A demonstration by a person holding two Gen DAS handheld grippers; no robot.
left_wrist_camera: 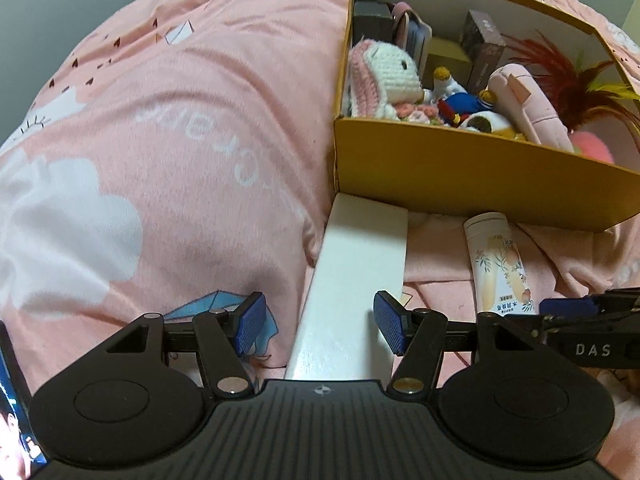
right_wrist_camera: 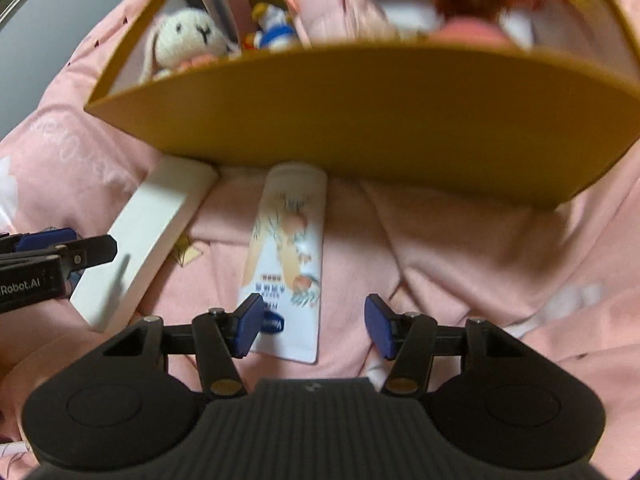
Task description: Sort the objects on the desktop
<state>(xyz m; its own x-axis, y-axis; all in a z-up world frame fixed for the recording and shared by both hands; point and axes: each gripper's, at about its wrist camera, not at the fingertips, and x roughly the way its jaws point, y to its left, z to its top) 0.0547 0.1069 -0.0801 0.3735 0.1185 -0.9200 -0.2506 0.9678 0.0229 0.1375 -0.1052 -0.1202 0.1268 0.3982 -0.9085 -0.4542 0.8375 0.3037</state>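
A yellow cardboard box (left_wrist_camera: 460, 168) sits on a pink bedspread and holds toys: a crocheted bunny (left_wrist_camera: 384, 76), small figures, a pink pouch and red feathers. The box also fills the top of the right wrist view (right_wrist_camera: 360, 120). A long white box (left_wrist_camera: 360, 272) lies in front of it, between the open fingers of my left gripper (left_wrist_camera: 320, 328). A white tube with peach print (right_wrist_camera: 288, 256) lies beside it, its flat end between the open fingers of my right gripper (right_wrist_camera: 316, 326). The tube also shows in the left wrist view (left_wrist_camera: 500, 264).
The pink bedspread (left_wrist_camera: 180, 160) with white clouds lies rumpled all around. A phone screen (left_wrist_camera: 12, 412) shows at the left edge. My right gripper's side (left_wrist_camera: 588, 328) sits close to the right of the left one.
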